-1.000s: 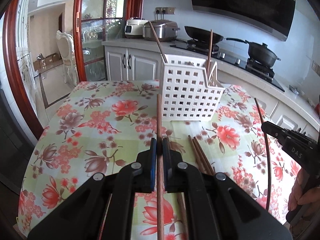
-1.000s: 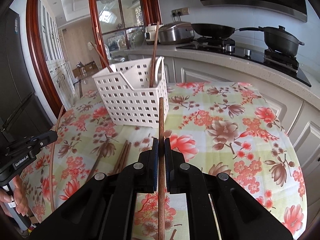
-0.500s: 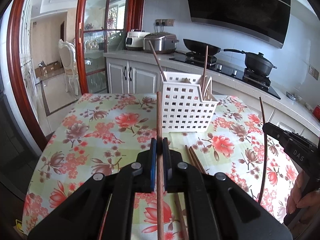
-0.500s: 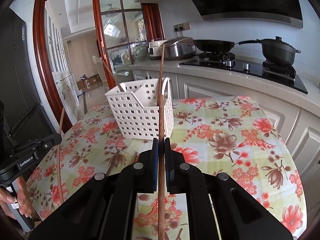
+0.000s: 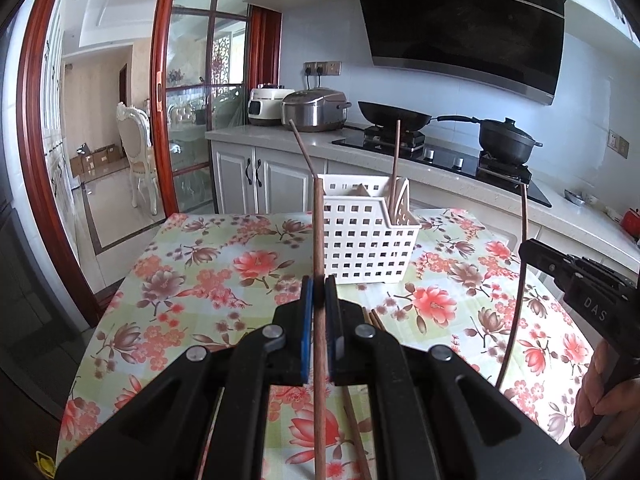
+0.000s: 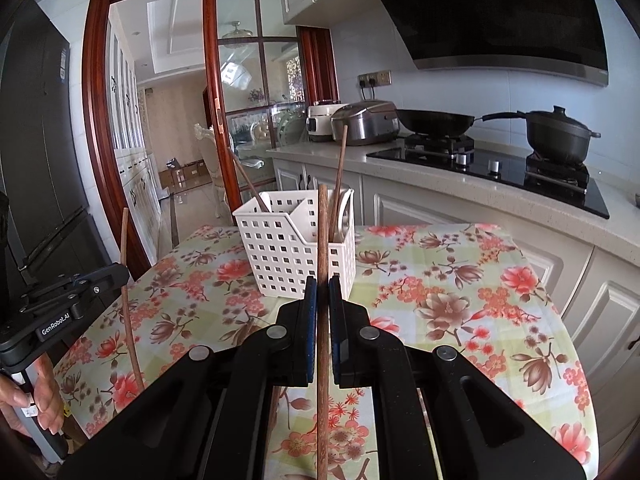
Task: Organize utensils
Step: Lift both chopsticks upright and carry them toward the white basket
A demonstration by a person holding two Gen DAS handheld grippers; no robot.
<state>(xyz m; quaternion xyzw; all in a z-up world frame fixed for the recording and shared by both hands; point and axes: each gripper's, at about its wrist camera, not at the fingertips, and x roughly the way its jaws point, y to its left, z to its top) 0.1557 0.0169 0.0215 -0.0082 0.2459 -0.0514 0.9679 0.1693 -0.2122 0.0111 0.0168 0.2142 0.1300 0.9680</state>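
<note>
Above the floral table (image 5: 192,280), each gripper, left (image 5: 319,296) and right (image 6: 322,296), clamps an upright chopstick (image 5: 318,240), the white basket (image 5: 362,236) at twelve o'clock holding seemingly two more.

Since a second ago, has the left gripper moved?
Yes. The left gripper has risen and pulled back: the white basket looks smaller and the range hood now fills the top.

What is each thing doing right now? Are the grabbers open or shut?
left gripper: shut on a chopstick, held upright.
right gripper: shut on another chopstick, upright.
white basket: standing on the table, two chopsticks sticking out.
loose chopsticks: lying flat on the tablecloth.
</note>
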